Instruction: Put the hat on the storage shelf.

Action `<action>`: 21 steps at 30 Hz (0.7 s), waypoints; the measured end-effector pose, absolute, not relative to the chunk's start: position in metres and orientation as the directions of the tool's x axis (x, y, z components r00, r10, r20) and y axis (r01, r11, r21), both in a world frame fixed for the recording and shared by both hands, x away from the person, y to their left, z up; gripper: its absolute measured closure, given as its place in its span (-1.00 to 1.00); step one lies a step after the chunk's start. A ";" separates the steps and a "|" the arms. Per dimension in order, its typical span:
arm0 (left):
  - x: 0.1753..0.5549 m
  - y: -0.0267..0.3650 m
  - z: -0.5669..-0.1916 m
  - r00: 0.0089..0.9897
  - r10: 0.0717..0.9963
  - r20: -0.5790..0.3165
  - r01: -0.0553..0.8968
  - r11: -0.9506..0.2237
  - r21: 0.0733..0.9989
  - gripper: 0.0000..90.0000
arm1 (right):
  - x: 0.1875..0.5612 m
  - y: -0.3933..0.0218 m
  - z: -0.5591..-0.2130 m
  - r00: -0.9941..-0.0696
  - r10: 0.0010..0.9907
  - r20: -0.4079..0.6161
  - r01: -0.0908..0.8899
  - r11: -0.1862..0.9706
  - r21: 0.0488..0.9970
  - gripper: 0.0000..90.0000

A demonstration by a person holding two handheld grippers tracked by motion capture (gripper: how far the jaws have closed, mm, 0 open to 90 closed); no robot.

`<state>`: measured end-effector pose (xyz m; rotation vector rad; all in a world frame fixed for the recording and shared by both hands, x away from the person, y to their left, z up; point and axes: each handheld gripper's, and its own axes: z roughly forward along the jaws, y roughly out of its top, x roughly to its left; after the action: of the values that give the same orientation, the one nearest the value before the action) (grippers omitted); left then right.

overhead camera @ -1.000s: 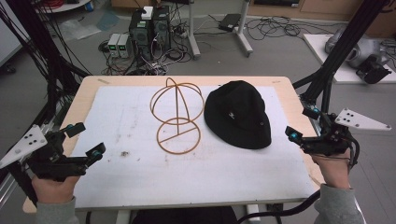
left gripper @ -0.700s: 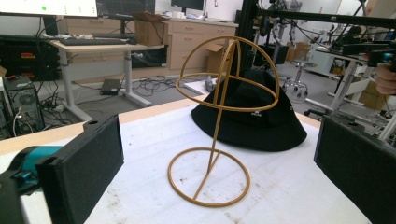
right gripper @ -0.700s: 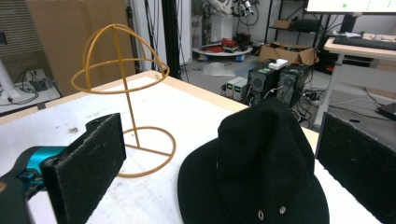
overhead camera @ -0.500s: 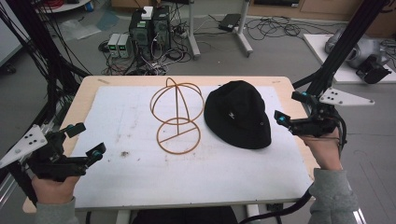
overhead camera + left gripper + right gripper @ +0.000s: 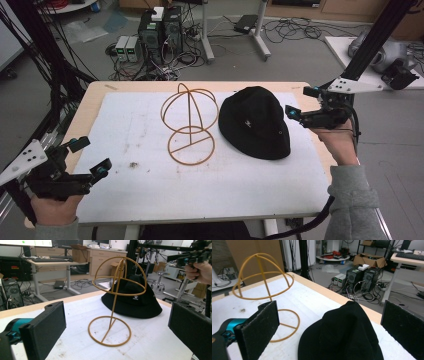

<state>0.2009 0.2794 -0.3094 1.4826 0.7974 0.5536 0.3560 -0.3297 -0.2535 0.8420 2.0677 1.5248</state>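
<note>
A black bucket hat (image 5: 255, 122) lies crown up on the white mat (image 5: 150, 192), right of centre. Just left of it stands a gold wire hat stand (image 5: 191, 144), a dome on a pole over a ring base. My right gripper (image 5: 299, 101) hangs open beside the hat's right brim, apart from it. In the right gripper view the hat (image 5: 342, 337) sits low between the wide-apart jaws, with the stand (image 5: 265, 280) behind it on the left. My left gripper (image 5: 91, 155) is open at the near left corner. The left gripper view faces the stand (image 5: 115, 290) and the hat (image 5: 132, 300).
The mat covers most of the wooden table (image 5: 90, 97). Computer towers (image 5: 160, 27) and cables sit on the floor beyond the far edge. Black frame posts (image 5: 372, 40) rise at both sides. The other hand (image 5: 200, 270) shows at the upper right of the left gripper view.
My right gripper has moved away from the near right edge, forward and left toward the hat's brim. The left gripper, hat and stand have stayed put.
</note>
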 end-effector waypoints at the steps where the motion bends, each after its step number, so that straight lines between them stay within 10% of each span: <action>1: 0.200 0.280 -0.310 0.640 0.758 -0.126 0.147 0.041 0.988 -0.96 | 0.359 -0.329 -0.254 -0.722 0.691 0.014 0.218 0.208 0.954 -0.98; 21: 0.190 0.283 -0.308 0.634 0.760 -0.140 0.149 0.057 0.987 -0.96 | 0.400 -0.310 -0.255 -0.730 0.683 0.030 0.246 0.221 0.944 -0.98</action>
<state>0.1903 0.2826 -0.3083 1.4693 0.8078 0.5500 0.4000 -0.3101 -0.2552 0.8588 2.1091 1.5176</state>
